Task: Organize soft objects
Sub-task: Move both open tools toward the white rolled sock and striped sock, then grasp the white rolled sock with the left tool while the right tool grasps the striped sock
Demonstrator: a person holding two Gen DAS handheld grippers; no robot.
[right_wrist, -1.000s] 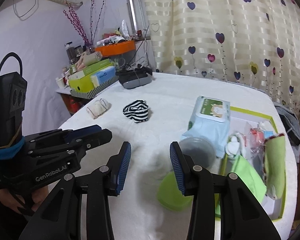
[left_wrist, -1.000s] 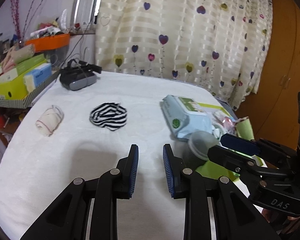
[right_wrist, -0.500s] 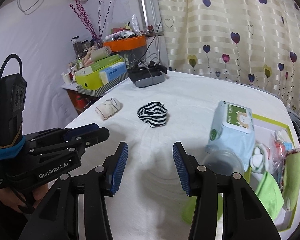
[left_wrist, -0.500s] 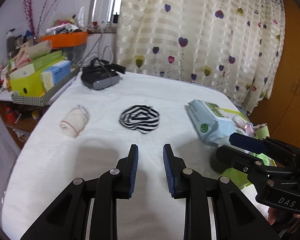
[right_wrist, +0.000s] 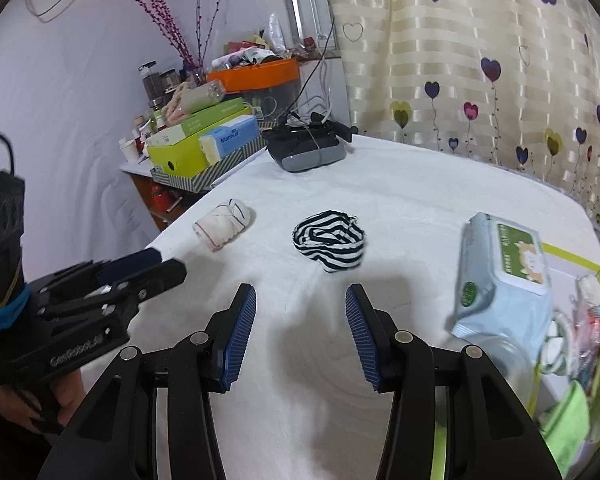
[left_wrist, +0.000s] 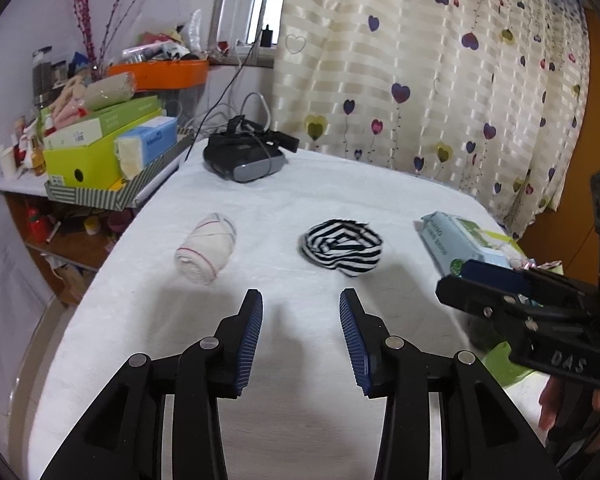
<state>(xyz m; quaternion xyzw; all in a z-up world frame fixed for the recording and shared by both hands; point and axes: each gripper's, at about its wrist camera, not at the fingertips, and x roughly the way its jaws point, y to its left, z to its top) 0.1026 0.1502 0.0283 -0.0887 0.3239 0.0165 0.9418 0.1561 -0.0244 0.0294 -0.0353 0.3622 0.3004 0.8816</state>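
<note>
Empty left tongs (left_wrist: 301,308) opening over table (left_wrist: 300,200)

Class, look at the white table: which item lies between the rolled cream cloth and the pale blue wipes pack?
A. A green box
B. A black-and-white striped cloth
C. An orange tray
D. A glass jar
B: in the right wrist view the black-and-white striped cloth lies on the white table, with the rolled cream cloth to its left and the wipes pack to its right.
</note>
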